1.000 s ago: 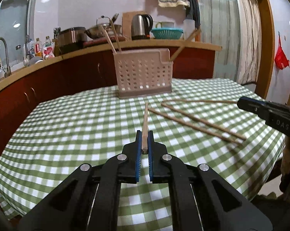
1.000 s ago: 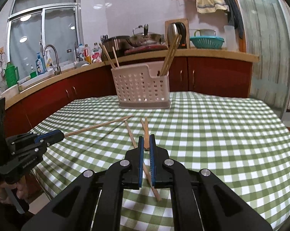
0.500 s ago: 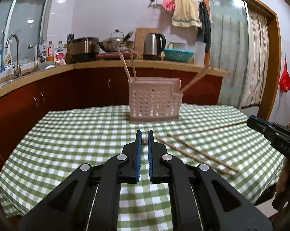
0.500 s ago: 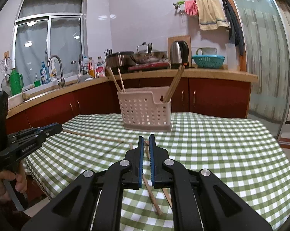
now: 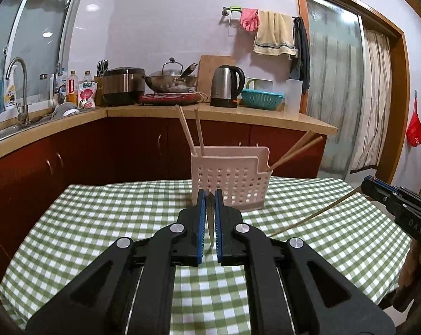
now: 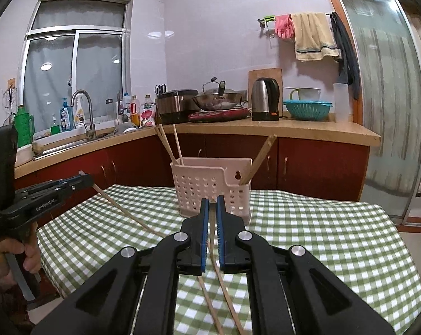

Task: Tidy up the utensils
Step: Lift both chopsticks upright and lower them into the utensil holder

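Observation:
A pale perforated utensil basket (image 5: 229,178) (image 6: 210,187) stands on the green checked table with chopsticks leaning out of both ends. My left gripper (image 5: 209,195) is shut on a wooden chopstick (image 6: 121,209), lifted off the table; in the right wrist view the stick slants down from the left gripper (image 6: 83,177). My right gripper (image 6: 212,203) is shut on another chopstick (image 5: 313,214), which runs from the right gripper (image 5: 366,184) down toward the table. Two more chopsticks (image 6: 227,304) lie on the cloth under the right gripper.
A red cabinet counter (image 5: 238,117) runs behind the table with a kettle (image 5: 227,85), wok, rice cooker and a teal colander (image 5: 262,98). A sink and tap (image 6: 83,111) sit at the left. A sliding door (image 6: 383,97) is on the right.
Both grippers have risen and tilted up, each lifting its chopstick off the table. The basket now sits straight ahead of both, closer in view.

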Tool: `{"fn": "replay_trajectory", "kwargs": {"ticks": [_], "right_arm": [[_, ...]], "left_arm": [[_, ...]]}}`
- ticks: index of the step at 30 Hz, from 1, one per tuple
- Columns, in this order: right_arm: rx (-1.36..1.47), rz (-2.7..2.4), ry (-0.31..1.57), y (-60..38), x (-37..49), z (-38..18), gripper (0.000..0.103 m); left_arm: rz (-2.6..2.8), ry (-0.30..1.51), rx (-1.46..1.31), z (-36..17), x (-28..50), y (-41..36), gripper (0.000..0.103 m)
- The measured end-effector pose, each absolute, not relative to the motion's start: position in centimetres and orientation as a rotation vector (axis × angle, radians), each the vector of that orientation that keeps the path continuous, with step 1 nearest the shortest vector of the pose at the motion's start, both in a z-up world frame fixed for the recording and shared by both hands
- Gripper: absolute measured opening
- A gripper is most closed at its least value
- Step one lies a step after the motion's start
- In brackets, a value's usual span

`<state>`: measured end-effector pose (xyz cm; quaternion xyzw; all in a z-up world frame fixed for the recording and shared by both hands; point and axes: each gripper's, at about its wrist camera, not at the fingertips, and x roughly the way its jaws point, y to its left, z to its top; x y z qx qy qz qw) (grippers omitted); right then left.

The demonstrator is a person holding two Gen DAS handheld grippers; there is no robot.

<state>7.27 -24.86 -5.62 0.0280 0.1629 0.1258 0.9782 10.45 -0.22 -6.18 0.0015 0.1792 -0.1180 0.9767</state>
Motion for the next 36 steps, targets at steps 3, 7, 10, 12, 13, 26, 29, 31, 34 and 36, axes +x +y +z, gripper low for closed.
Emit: {"fn": "replay_trajectory", "kwargs": {"ticks": [3, 7, 10, 12, 13, 26, 29, 31, 34, 36], "right_arm": [[0.061, 0.261, 0.320, -24.8, 8.6, -5.1, 0.006], [0.063, 0.260, 0.301, -25.0, 9.7, -4.3, 0.006], [0.076, 0.264, 0.284, -25.4, 10.4, -3.4, 0.006], [0.084, 0.269, 0.268, -25.7, 10.8, -2.6, 0.006], [0.087, 0.272, 0.260, -25.8, 11.0, -2.2, 0.006], [0.109, 0.306, 0.117, -26.5, 14.6, 3.5, 0.006], [0.119, 0.305, 0.088, -26.8, 16.2, 4.5, 0.006], [0.117, 0.297, 0.068, -26.9, 17.4, 5.1, 0.006], [0.112, 0.282, 0.049, -27.0, 19.3, 5.3, 0.006], [0.112, 0.276, 0.046, -27.0, 20.3, 5.1, 0.006]], "left_arm": [[-0.246, 0.355, 0.009, -5.5, 11.8, -0.5, 0.007], [-0.257, 0.349, 0.009, -4.9, 13.1, -0.8, 0.007], [-0.265, 0.343, 0.013, -4.2, 13.9, -1.0, 0.007], [-0.278, 0.337, 0.008, -3.6, 14.3, -1.1, 0.007], [-0.282, 0.334, 0.006, -3.3, 14.4, -1.1, 0.007], [-0.322, 0.168, -0.004, 4.8, 17.8, -2.4, 0.007], [-0.321, 0.129, -0.011, 6.8, 19.4, -3.0, 0.007], [-0.311, 0.103, -0.008, 7.7, 20.5, -3.5, 0.007], [-0.303, 0.087, -0.007, 8.4, 22.4, -4.4, 0.007], [-0.293, 0.084, 0.001, 8.4, 24.0, -5.1, 0.007]]}}
